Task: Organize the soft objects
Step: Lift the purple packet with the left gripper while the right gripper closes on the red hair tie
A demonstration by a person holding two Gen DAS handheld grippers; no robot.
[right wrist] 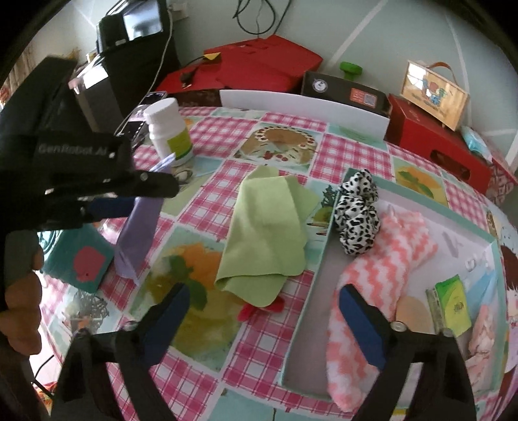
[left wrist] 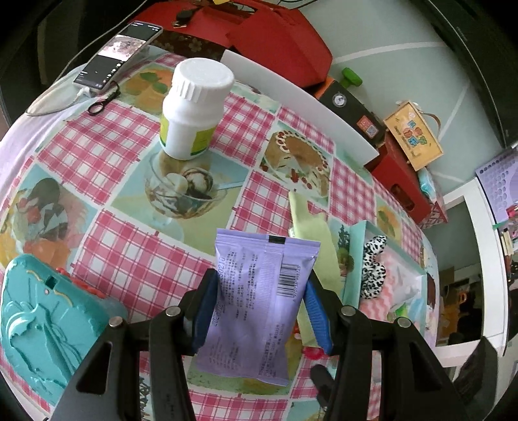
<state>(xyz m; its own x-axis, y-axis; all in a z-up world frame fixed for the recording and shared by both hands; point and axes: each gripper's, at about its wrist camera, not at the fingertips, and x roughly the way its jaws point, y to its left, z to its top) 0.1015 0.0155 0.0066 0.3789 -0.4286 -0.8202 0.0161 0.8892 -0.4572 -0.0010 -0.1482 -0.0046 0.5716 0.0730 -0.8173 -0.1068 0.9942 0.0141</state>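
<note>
Your left fingers pinch the light, crinkly purple sachet by its side edges above the table, while your right fingers stand spread over the tray's near edge, so pinch the limp green cloth mid-fold.

wall: pale green | table: pink-checked cloth | light: daylight
</note>
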